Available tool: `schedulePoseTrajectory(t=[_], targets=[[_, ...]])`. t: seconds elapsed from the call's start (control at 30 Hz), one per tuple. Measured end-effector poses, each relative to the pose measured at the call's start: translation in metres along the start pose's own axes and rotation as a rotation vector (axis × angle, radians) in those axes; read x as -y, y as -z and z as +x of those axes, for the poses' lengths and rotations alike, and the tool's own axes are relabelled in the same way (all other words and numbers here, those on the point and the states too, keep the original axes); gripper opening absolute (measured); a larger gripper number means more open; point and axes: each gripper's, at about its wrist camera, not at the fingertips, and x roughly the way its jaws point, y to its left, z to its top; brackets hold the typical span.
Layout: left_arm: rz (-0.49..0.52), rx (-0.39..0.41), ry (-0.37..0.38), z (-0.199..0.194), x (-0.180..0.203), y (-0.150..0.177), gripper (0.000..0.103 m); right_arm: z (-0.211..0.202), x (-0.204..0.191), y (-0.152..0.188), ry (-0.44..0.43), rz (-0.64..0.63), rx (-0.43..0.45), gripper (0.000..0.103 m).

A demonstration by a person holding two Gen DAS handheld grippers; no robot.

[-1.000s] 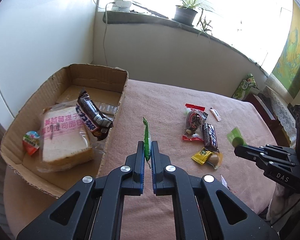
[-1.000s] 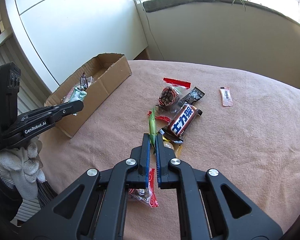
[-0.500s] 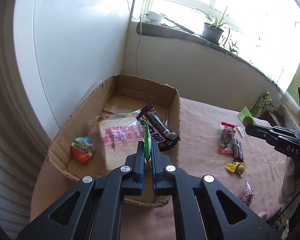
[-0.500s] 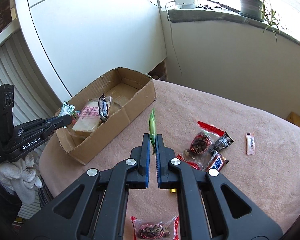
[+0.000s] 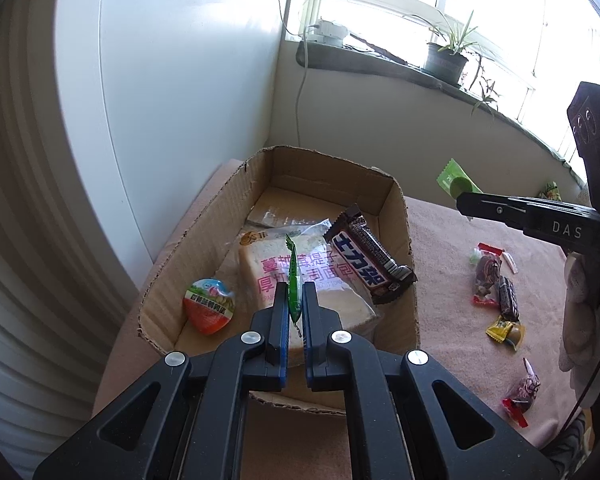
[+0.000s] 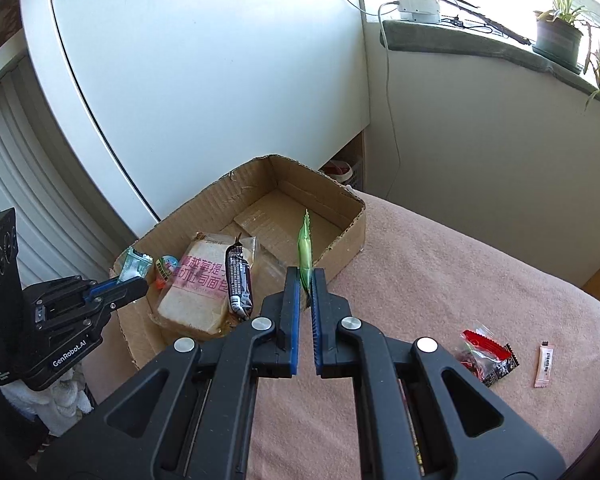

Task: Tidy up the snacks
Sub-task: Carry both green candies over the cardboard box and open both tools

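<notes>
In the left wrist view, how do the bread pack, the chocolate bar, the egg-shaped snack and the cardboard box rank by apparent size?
1. cardboard box
2. bread pack
3. chocolate bar
4. egg-shaped snack

All four lie at similar depth, so the order seems reliable.

Both tools are black plastic with big triangle holes in their arms. The left gripper (image 5: 295,312) has blue pads and shiny round screws. So does the right gripper (image 6: 307,292). White letters say "DAS" at the right edge and "GenRobot.AI" at lower left. A white glove (image 5: 580,280) covers the hand (image 5: 584,308) at the right edge.
</notes>
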Motion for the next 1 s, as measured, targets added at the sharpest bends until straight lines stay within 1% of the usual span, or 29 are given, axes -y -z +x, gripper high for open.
schedulePoseTrajectory(t=[0.23, 0.5, 0.77, 0.87, 0.9, 0.93, 1.0], targets=[[0.003, -0.003, 0.006, 0.004, -0.001, -0.001, 0.005, 0.032, -0.011, -0.016, -0.018, -0.008, -0.043, 0.005], [0.007, -0.009, 0.013, 0.007, -0.003, -0.001, 0.005, 0.06, -0.021, -0.024, -0.039, -0.014, -0.081, 0.005], [-0.001, -0.01, 0.017, 0.007, -0.005, -0.002, 0.005, 0.071, -0.028, -0.026, -0.055, -0.022, -0.093, 0.005], [-0.004, -0.008, 0.015, 0.007, -0.005, -0.002, 0.007, 0.069, -0.03, -0.027, -0.06, -0.018, -0.086, 0.005], [-0.006, -0.008, 0.014, 0.007, -0.005, -0.002, 0.012, 0.068, -0.03, -0.027, -0.065, -0.016, -0.085, 0.01], [-0.006, -0.007, 0.014, 0.006, -0.005, -0.002, 0.013, 0.067, -0.031, -0.027, -0.062, -0.018, -0.084, 0.016], [-0.006, -0.003, 0.009, 0.005, -0.005, -0.002, 0.02, 0.063, -0.033, -0.028, -0.047, -0.032, -0.067, 0.052]])
